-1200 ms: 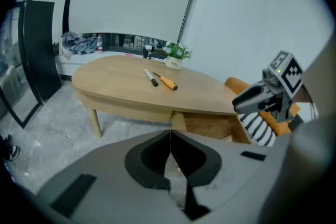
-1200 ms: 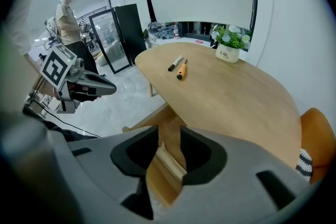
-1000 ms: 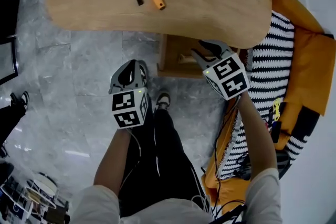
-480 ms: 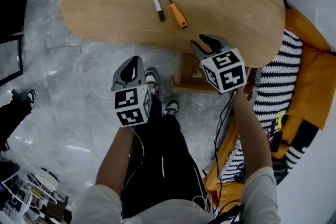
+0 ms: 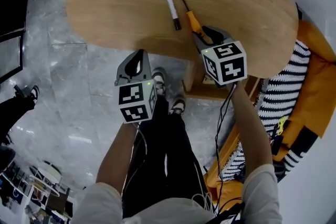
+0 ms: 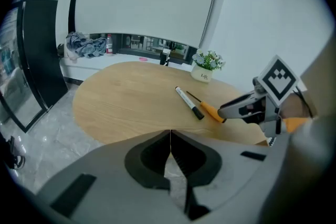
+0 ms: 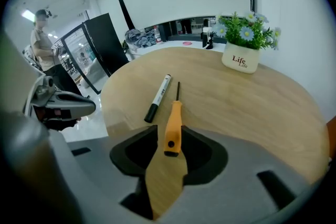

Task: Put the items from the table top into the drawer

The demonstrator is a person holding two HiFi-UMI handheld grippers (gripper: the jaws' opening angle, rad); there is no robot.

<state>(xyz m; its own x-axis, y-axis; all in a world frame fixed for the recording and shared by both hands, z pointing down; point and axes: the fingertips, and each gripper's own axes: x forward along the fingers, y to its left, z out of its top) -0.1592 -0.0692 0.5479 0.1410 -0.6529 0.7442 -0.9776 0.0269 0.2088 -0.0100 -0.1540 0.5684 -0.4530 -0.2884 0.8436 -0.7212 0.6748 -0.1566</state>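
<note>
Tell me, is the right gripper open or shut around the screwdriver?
Open. The right gripper has its jaws apart, just opened further; the screwdriver handle lies between them on the table, ungripped.

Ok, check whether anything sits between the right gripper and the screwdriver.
Nothing visible does. The right gripper has its jaws, just opened wider, apart on either side of the screwdriver handle's end on the table. The marker lies beside it, clear of the jaws.

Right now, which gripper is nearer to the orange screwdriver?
Right. The right gripper, jaws just opened wider, straddles the end of the screwdriver without pressing; the left gripper hangs off the table edge, apart from it.
</note>
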